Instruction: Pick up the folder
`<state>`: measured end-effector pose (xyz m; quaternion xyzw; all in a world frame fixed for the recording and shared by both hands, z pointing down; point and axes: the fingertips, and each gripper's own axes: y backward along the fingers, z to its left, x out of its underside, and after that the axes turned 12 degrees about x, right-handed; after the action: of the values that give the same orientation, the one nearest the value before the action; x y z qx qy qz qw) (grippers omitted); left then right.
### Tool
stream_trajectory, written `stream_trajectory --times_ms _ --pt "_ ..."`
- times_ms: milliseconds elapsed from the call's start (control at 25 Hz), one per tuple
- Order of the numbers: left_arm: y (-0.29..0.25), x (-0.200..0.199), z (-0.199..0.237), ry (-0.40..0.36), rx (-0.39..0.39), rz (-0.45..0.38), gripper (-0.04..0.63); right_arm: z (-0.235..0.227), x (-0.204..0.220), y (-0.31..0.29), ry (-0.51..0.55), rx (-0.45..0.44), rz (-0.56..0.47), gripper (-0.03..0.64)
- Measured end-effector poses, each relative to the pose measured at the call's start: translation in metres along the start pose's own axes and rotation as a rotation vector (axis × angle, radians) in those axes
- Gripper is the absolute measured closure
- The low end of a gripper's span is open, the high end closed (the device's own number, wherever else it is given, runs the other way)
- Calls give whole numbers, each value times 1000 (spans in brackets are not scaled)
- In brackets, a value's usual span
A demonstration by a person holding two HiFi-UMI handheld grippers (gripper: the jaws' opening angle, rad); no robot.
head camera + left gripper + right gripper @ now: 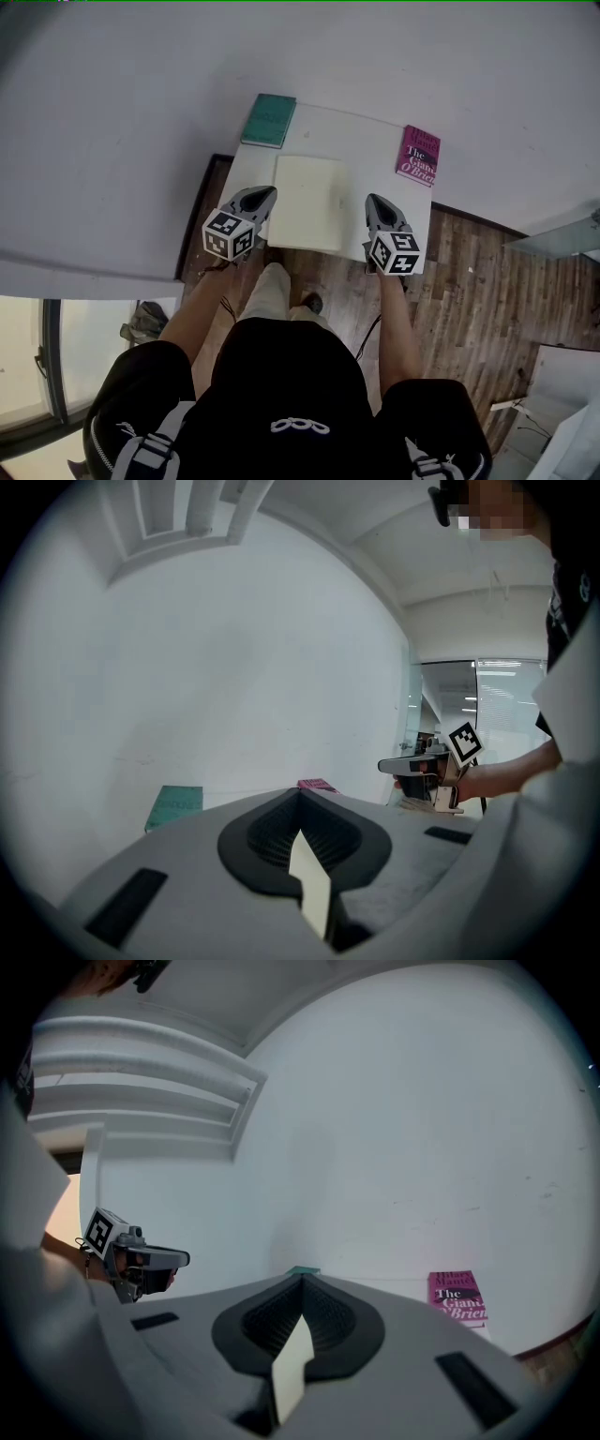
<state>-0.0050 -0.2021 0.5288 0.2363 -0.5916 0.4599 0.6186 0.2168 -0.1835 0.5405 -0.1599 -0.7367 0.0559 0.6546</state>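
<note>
Bridging left gripper [265, 197], right gripper [376, 202], folder [307, 202] hangs clamped.

The folder [309, 202] lies on the table [375, 141], left book [269, 120] and right book [418, 155] behind it.

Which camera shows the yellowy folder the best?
The head view. It looks down on the whole cream folder, held between the left gripper and the right gripper. Each gripper view shows only a thin cream edge of it, pinched in that gripper's shut jaws.
</note>
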Motion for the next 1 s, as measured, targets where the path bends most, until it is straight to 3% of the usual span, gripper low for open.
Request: stream_trajectory --times_ms 440,1000 --pt "-12 -3 6 9 13 -7 574 -14 -8 1 -9 35 -21 594" --pt "-9 24 26 78 9 -12 574 -6 2 -14 13 17 21 594"
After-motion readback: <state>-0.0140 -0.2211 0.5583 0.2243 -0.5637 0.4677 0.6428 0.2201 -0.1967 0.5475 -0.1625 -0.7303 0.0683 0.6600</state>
